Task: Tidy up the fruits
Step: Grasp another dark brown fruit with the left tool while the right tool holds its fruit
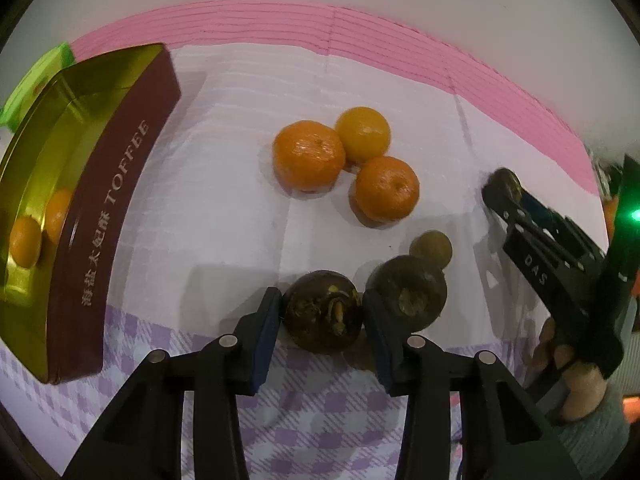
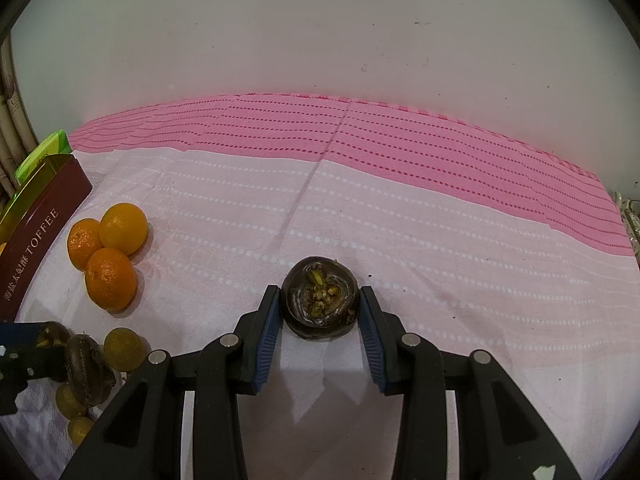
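My left gripper (image 1: 322, 314) is shut on a dark brown water chestnut (image 1: 323, 312) just above the cloth. A second dark chestnut (image 1: 407, 292) and a small olive fruit (image 1: 431, 249) lie right beside it. Three oranges (image 1: 344, 164) sit in a cluster further off; they also show in the right wrist view (image 2: 106, 254). My right gripper (image 2: 319, 312) is shut on another dark chestnut (image 2: 319, 306), and it shows at the right of the left wrist view (image 1: 502, 188). One orange (image 1: 25, 242) lies inside the gold toffee tin (image 1: 96, 216).
A pink and white cloth (image 2: 360, 200) covers the table, with a purple checked cloth (image 1: 320, 408) at the near edge. A green box (image 2: 44, 152) stands behind the tin. Small yellow-green fruits (image 2: 124, 349) lie at the left in the right wrist view. A white wall is behind.
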Motion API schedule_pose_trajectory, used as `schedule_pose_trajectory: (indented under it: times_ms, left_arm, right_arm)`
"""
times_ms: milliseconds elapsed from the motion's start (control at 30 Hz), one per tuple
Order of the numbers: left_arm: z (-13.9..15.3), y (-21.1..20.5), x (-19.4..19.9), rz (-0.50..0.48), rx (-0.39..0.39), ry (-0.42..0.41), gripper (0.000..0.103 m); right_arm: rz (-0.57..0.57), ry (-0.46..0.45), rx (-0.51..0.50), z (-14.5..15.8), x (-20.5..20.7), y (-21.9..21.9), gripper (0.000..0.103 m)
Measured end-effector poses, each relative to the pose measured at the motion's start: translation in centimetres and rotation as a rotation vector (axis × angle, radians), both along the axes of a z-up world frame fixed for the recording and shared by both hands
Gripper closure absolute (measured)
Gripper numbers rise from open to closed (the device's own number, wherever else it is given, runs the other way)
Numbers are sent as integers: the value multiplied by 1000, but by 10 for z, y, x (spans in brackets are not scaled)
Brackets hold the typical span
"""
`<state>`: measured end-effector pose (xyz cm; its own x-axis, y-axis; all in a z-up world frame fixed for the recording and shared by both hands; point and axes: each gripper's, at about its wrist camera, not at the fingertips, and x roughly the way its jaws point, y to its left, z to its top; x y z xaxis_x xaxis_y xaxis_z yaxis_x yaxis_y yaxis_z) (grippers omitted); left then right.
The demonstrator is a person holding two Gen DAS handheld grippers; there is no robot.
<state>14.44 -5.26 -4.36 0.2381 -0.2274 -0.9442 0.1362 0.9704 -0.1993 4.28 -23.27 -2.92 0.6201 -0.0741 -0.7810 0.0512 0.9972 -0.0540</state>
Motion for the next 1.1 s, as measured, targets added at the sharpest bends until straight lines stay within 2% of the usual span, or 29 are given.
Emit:
schedule_pose_trajectory:
  times_ms: [367,500,767,933,1100]
  left_arm:
    - [-4,4,-2,-84,17,-20,61]
    - [-6,-1,-4,-124,56,-55,61]
    - [-5,3,-9,-126,71,-68,61]
    - [9,18,-16,-128,62,-82,61]
    - [37,41,-12,-112,69,-158,61]
  right_arm:
    - [0,0,0,0,0,0,66]
    - [0,0,1,0,0,0,66]
    - [1,0,0,0,0,0,66]
    - [1,-1,0,0,0,0,66]
    - [1,0,1,1,0,0,66]
